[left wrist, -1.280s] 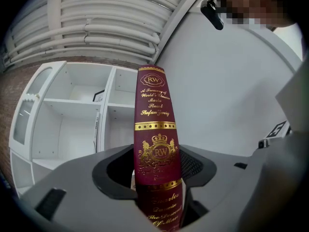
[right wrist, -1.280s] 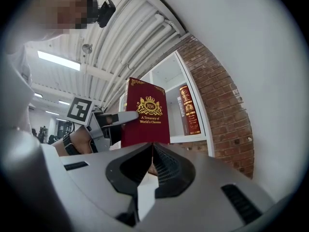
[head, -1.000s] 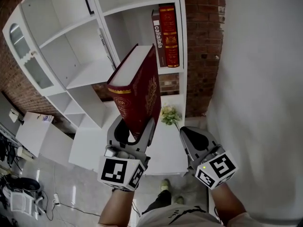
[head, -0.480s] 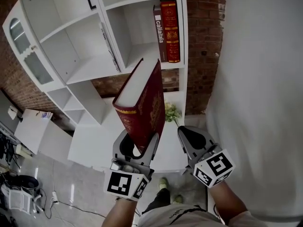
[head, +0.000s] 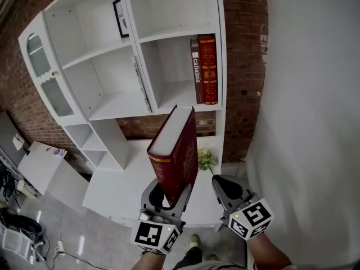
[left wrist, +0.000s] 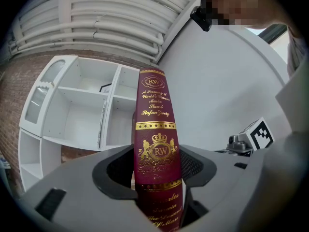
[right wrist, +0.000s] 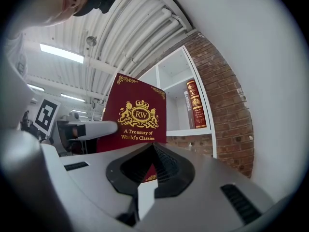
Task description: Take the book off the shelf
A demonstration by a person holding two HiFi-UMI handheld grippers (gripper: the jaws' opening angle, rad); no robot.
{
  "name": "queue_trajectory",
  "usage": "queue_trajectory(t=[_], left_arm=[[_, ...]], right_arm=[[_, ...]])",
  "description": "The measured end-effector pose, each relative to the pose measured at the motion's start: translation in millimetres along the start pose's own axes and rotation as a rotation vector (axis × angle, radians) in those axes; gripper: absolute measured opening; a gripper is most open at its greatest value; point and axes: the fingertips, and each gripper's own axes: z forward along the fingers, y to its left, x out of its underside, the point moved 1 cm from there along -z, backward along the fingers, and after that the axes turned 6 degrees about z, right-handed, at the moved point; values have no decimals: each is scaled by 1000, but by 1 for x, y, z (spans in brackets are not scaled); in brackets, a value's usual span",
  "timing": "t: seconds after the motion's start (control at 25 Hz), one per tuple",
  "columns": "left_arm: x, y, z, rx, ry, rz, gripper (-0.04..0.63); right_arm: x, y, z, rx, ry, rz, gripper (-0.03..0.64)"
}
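A thick dark red book (head: 174,151) with gold print stands upright in the air in front of the white shelf (head: 129,103), clear of its compartments. My left gripper (head: 169,193) is shut on the book's lower end, its jaws held wide by the spine (left wrist: 157,144). In the right gripper view the front cover (right wrist: 137,117) shows, with the shelf behind it. My right gripper (head: 224,185) hangs just right of the book, shut, with nothing between its jaws.
Two books remain in the shelf's right compartment: a red one (head: 207,69) and a grey one (head: 196,77). A small flower bunch (head: 205,159) sits on the white cabinet top (head: 112,193) below. A brick wall (head: 242,66) and a white wall (head: 315,122) close the right side.
The left gripper has carried the book down and back from the shelf, towards the person. The right gripper has stayed beside it, still shut.
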Motion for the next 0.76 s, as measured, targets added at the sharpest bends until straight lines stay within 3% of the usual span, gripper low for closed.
queue_trajectory(t=[0.76], left_arm=[[-3,2,-5,9,-2,-3,261]], right_arm=[[-2,6,2,16,-13,-8,17]])
